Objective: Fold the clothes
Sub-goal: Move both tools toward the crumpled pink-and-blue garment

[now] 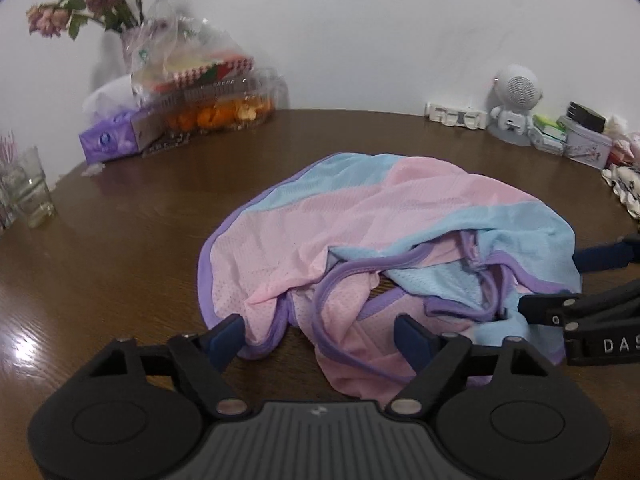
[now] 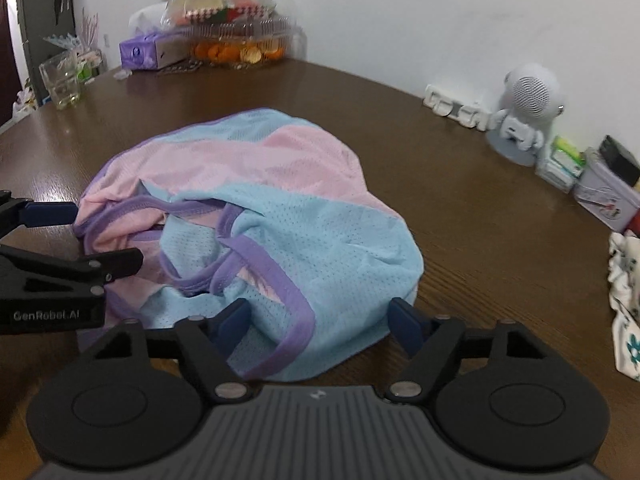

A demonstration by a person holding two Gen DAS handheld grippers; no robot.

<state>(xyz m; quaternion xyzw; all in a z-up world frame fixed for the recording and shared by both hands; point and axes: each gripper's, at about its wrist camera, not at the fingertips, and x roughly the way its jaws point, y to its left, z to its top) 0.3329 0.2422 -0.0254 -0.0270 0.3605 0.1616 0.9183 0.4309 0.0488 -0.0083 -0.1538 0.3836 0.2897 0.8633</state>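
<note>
Garment (image 1: 360, 232), pink, blue and purple-trimmed, lies crumpled mid-counter (image 1: 160, 208), nearer the front edge. Left hand-held gripper (image 1: 324, 336) gapes wide over its near hem, gripping nothing; right hand-held gripper (image 2: 320, 322) likewise spread, straddling the blue side.

Spread right tongs (image 2: 320, 324) over mesh garment (image 2: 256, 216)

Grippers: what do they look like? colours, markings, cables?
Both match: left gripper and right gripper have black linkages, navy fingers, round black hubs, silver pivot pins and a ribbed grey body. White lettering on the sides reads "GenRobot.AI" and "DAS". No cables visible.
</note>
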